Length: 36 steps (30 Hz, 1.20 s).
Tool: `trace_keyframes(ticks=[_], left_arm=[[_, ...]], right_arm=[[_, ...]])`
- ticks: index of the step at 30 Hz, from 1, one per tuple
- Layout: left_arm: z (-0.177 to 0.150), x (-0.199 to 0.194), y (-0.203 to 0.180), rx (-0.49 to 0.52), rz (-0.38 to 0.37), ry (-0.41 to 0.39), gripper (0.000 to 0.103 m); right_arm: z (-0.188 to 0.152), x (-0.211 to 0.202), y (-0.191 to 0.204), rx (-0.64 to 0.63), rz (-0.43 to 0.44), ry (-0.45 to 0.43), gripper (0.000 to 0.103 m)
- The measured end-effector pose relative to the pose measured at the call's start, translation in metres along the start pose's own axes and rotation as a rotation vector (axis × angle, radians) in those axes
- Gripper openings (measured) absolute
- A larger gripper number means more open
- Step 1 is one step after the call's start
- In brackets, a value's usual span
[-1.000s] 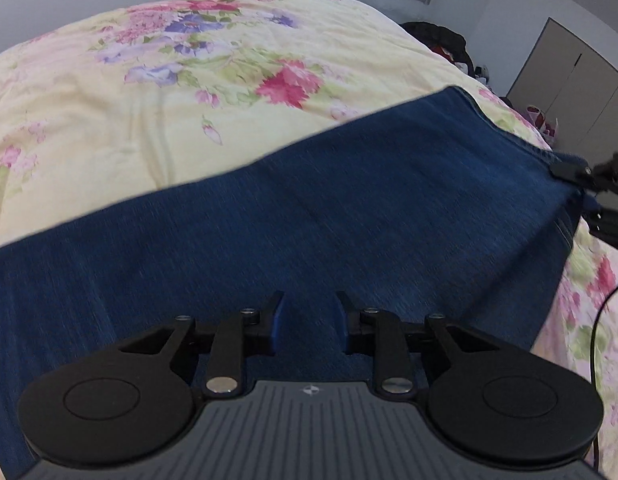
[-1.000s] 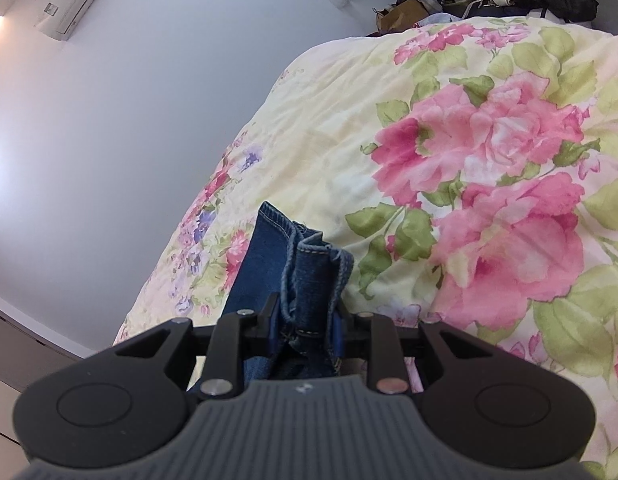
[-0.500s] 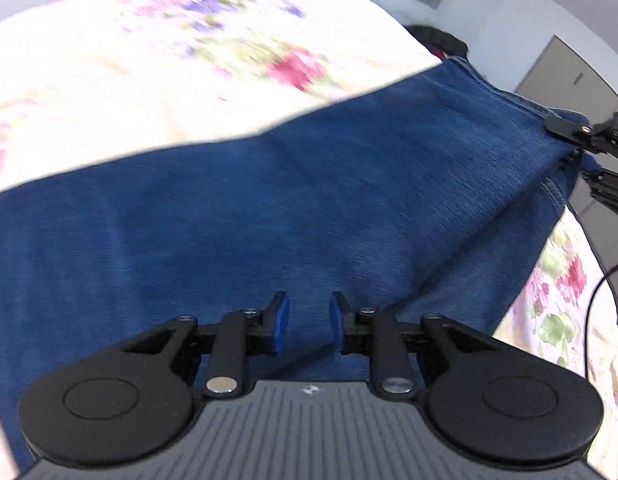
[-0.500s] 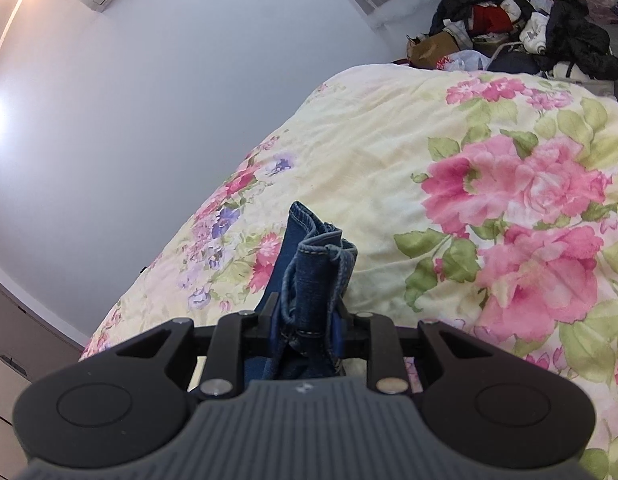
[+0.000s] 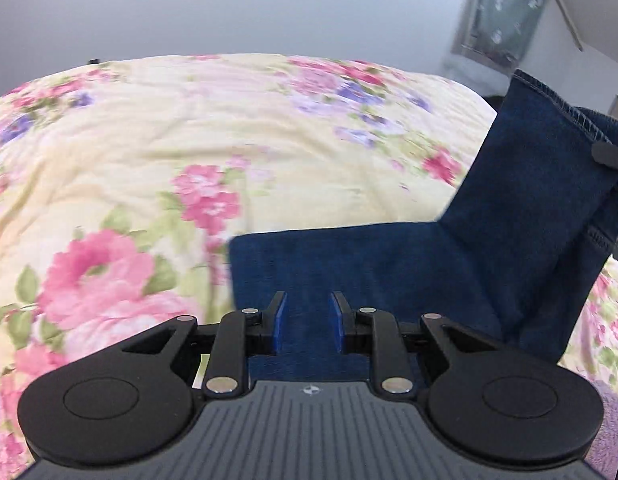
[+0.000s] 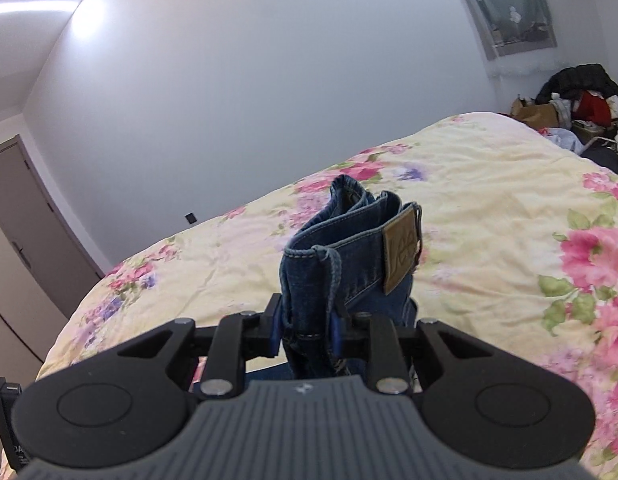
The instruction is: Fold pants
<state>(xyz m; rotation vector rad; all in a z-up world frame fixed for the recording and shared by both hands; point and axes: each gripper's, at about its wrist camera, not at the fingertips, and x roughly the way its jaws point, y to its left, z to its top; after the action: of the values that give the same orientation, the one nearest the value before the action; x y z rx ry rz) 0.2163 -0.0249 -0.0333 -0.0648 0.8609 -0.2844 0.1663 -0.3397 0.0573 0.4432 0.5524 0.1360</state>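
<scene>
Dark blue denim pants (image 5: 389, 264) lie on the floral bedspread (image 5: 189, 140), with one end lifted up at the right of the left wrist view. My left gripper (image 5: 307, 326) is partly open just above the flat denim, holding nothing. My right gripper (image 6: 305, 328) is shut on the bunched waistband (image 6: 349, 252) with its brown leather patch (image 6: 401, 254) and holds it raised above the bed. A fingertip of the right gripper (image 5: 607, 154) shows at the lifted edge in the left wrist view.
The bed (image 6: 489, 184) fills both views, with a white wall behind. A pile of clothes and bags (image 6: 577, 100) sits beyond the bed's far right. A grey door (image 6: 25, 216) stands at the left.
My right gripper has lifted the waistband higher, so the pants now bend upward at the right. The left view has swung left, showing the denim's left edge and more bedspread.
</scene>
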Motion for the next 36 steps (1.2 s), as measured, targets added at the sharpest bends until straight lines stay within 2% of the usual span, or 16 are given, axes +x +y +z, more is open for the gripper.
trace_keyframes(ticks=[4,7,10,11,12,14,16,18,22,25,28,31,32,34,36], left_arm=[[-0.007,-0.008,0.035,-0.061,0.019,-0.004,0.027],[-0.014,-0.011,0.055,-0.101,0.016,0.008,0.028],[-0.021,-0.013,0.071,-0.145,-0.006,0.014,0.028],[-0.022,-0.013,0.075,-0.162,-0.017,0.015,0.028],[-0.023,-0.013,0.078,-0.174,-0.028,0.014,0.029],[-0.024,-0.011,0.084,-0.208,-0.064,0.011,0.038],[-0.025,-0.005,0.089,-0.257,-0.113,0.017,0.042],[-0.025,0.001,0.093,-0.303,-0.145,0.03,0.043],[-0.025,0.01,0.095,-0.349,-0.201,0.034,0.045],[-0.022,0.016,0.097,-0.372,-0.24,0.03,0.045],[-0.016,0.029,0.1,-0.415,-0.27,0.02,0.046],[-0.01,0.053,0.107,-0.489,-0.305,0.026,0.048],[-0.009,0.064,0.109,-0.525,-0.327,0.038,0.048],[-0.008,0.083,0.111,-0.572,-0.355,0.056,0.048],[-0.008,0.101,0.112,-0.605,-0.366,0.068,0.048]], right_arm=[[-0.036,0.032,0.054,-0.037,0.096,0.085,0.018],[-0.083,0.073,0.08,-0.005,0.159,0.239,0.018],[-0.141,0.115,0.094,-0.023,0.145,0.412,0.018],[-0.156,0.123,0.096,-0.043,0.133,0.446,0.018],[-0.17,0.129,0.096,-0.069,0.122,0.458,0.018],[-0.182,0.129,0.1,-0.131,0.116,0.448,0.018],[-0.183,0.128,0.1,-0.136,0.119,0.462,0.018],[-0.177,0.133,0.095,-0.12,0.132,0.495,0.021],[-0.169,0.137,0.093,-0.087,0.18,0.551,0.041],[-0.16,0.133,0.093,-0.048,0.222,0.586,0.048],[-0.141,0.122,0.09,-0.044,0.26,0.545,0.047],[-0.115,0.119,0.086,-0.112,0.212,0.448,0.046],[-0.108,0.123,0.083,-0.143,0.176,0.423,0.044],[-0.098,0.132,0.071,-0.179,0.093,0.389,0.027],[-0.091,0.143,0.055,-0.194,0.038,0.372,0.022]])
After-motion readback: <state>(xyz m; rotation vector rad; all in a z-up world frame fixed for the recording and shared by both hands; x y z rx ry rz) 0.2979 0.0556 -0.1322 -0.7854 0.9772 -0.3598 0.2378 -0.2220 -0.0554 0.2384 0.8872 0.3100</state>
